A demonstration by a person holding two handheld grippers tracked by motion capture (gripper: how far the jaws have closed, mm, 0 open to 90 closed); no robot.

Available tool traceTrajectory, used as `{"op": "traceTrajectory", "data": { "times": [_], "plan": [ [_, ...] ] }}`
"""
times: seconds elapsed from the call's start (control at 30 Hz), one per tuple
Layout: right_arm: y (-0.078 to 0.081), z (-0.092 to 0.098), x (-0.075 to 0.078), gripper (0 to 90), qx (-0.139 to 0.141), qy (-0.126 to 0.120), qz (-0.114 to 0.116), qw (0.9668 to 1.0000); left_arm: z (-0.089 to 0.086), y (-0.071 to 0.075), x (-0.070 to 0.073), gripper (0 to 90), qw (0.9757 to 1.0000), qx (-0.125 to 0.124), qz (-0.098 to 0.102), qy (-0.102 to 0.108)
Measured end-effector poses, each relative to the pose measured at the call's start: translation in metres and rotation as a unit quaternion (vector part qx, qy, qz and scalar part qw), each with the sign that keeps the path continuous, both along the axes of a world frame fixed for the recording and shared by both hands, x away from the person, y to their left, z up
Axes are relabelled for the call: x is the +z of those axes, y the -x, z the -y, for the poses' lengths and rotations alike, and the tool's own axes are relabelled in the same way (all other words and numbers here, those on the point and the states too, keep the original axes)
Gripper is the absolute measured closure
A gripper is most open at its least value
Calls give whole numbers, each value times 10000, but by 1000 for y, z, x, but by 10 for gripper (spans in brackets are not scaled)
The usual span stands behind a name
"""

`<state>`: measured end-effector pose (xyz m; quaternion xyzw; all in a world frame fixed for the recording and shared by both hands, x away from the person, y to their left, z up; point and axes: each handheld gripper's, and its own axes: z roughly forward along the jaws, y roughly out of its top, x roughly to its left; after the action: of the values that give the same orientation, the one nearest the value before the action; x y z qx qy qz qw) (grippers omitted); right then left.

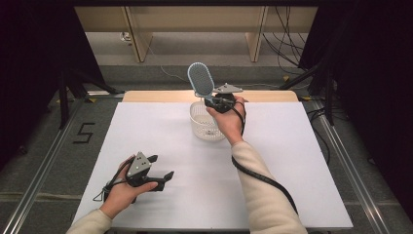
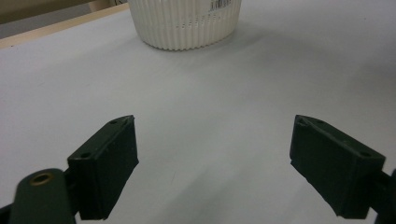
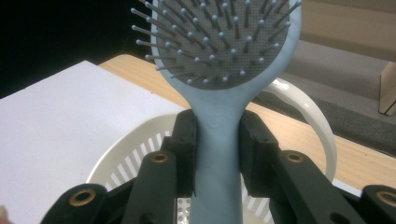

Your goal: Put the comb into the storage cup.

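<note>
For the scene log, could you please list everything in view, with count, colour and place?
hairbrush: one, light blue with a grey bristle pad, held upright by its handle above the basket, bristles facing the person.
basket: one, white, slotted wall, standing at the far middle of the table, under the brush.
table: one, white top with a wooden strip along the far edge.
shelving: wooden, beyond the table on the floor.
cables: several, black, on the floor at far right.
left gripper: one, black, jaws open with nothing between them, at the near left of the table.
right gripper: one, black, jaws closed on the brush handle.
sleeves: two, cream.
</note>
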<state>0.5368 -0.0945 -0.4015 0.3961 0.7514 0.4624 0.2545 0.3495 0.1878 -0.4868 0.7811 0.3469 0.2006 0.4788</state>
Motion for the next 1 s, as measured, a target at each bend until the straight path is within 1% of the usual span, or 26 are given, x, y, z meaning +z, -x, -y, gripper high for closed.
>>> {"op": "traceTrajectory", "data": {
  "times": [0.57, 0.87, 1.0],
  "plan": [
    [-2, -1, -6, 705, 25, 87, 2, 10000, 0, 0, 0, 146, 10000, -1, 1, 1],
    [-2, -1, -8, 704, 119, 143, -5, 9998, 0, 0, 0, 146, 10000, -12, 5, -8],
    [-1, -2, -9, 703, 202, 187, -34, 9996, 0, 0, 0, 146, 10000, -2, 3, 1]
  ]
}}
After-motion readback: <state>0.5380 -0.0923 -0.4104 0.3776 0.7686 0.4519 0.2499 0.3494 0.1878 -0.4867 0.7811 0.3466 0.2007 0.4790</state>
